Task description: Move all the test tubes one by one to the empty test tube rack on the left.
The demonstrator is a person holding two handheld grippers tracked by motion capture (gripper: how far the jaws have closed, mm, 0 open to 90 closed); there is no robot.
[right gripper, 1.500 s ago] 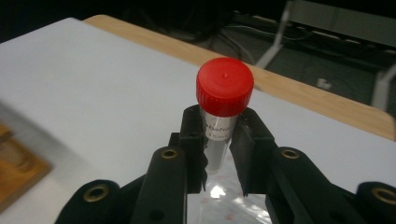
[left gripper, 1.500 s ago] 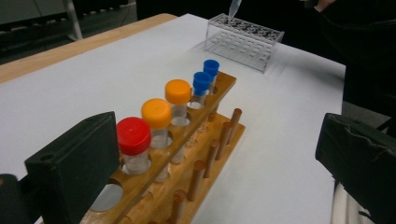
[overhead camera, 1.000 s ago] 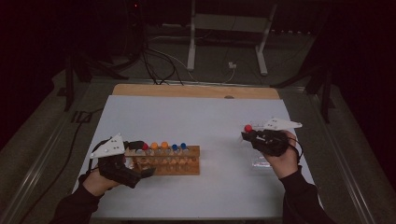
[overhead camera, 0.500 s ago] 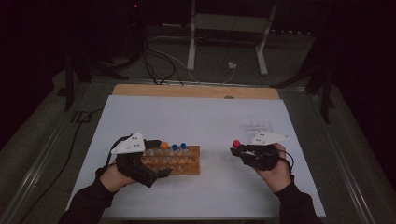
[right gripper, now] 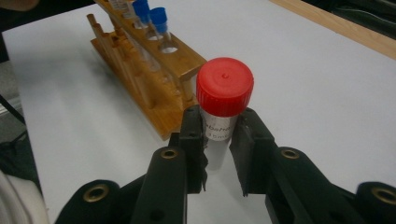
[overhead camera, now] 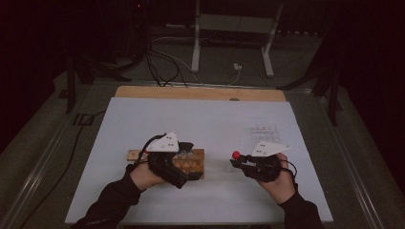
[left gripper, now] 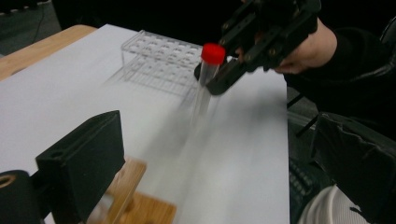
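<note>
Fingers (right gripper: 194,133) of the right gripper (overhead camera: 241,161) are clamped on the red-capped tube (right gripper: 223,109), now carried in toward the wooden rack (overhead camera: 193,164). Left gripper (overhead camera: 184,162) slid right over that rack, its fingers wide but just starting to close, nothing between them; looks like a handover.

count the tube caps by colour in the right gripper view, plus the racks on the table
red caps: 1, on the tube in the right gripper
blue caps: 2, in the wooden rack
wooden racks: 1
clear plastic racks: 1
total: 3 caps, 2 racks; caps farther along the wooden rack are cut off
</note>
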